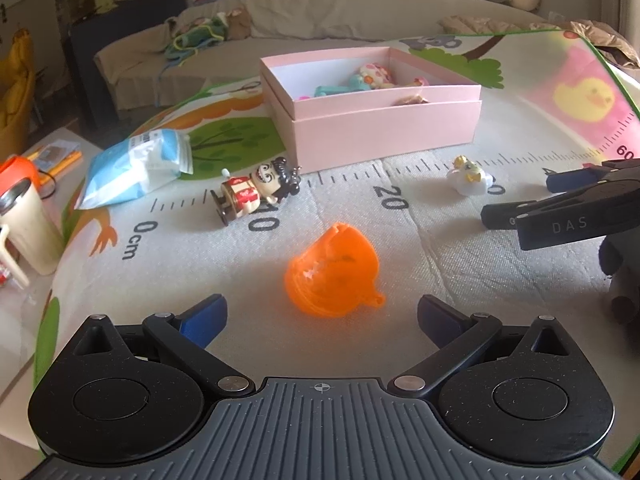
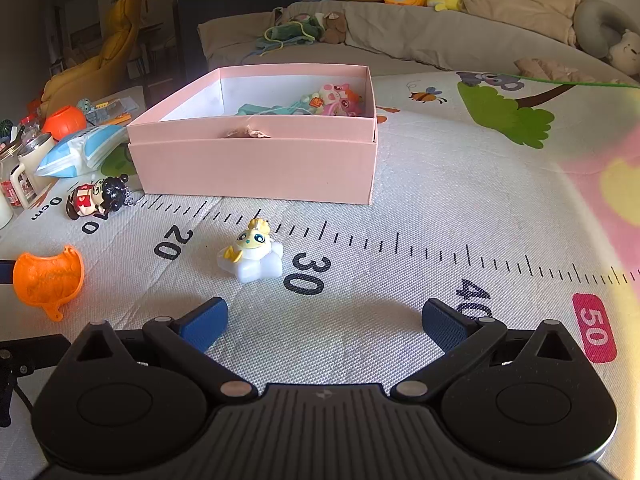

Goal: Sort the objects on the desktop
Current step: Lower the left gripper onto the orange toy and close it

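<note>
Orange translucent plastic capsule half (image 1: pixel 333 272) lies on the printed play mat (image 1: pixel 400 240) just in front of the left gripper (image 1: pixel 322 318), whose blue-padded fingers stand wide apart and empty. The right gripper (image 2: pixel 325 322) is also spread apart, with the small white-and-yellow figurine (image 2: pixel 251 254) near it, and the pink cardboard box (image 2: pixel 256 160) holding several toys stands behind.

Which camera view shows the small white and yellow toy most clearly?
The right wrist view. There the white toy lies near the camera, just ahead of the open right hand-held gripper, and its face is readable. In the left wrist view it is small and far, its details blurred.
</note>
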A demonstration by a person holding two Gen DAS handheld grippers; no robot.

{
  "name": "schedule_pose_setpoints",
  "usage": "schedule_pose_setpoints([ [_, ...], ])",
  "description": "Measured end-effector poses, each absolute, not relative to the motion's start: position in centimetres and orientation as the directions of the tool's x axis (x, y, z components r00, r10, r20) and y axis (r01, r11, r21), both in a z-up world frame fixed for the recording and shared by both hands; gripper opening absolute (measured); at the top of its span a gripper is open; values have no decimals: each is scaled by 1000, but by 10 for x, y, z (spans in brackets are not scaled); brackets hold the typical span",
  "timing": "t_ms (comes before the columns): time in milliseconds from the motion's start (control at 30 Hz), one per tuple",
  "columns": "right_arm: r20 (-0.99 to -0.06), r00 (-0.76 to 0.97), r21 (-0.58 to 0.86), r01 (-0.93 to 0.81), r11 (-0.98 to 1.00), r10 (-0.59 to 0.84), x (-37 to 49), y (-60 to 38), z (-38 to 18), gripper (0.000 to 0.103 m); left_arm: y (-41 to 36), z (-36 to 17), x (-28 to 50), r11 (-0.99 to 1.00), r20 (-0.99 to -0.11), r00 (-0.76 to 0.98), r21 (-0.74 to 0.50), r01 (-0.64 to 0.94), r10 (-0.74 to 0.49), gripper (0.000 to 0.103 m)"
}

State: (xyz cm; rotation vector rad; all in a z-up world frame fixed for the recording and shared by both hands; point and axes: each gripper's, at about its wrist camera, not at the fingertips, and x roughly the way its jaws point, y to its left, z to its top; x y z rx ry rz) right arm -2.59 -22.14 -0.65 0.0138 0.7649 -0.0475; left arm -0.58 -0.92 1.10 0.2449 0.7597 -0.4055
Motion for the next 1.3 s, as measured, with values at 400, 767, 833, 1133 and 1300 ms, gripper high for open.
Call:
schedule_pose_setpoints([
  [400,-693,720,-5,48,999,-38,-26,-221,-7,103,26,17,3,932,-689,710,146,332,-145,103],
  [767,-692,721,-4,48,999,-38,-26,-221,-7,103,31,22,2,907,-700,648,0,420,-300,103],
  [833,-692,721,-4,48,999,-38,-26,-221,-7,103,20,20,6,902,-693,650,-4,431,-314,103],
  [1133,-692,721,-3,49,999,-37,-26,-221,-7,103,-5,13,17,901,-695,652,12,433,-304,80],
  [1300,-682,729,-22,64,998,-62,-30,-219,-3,103,4,14,12,909,-692,653,-13,416,-309,66],
])
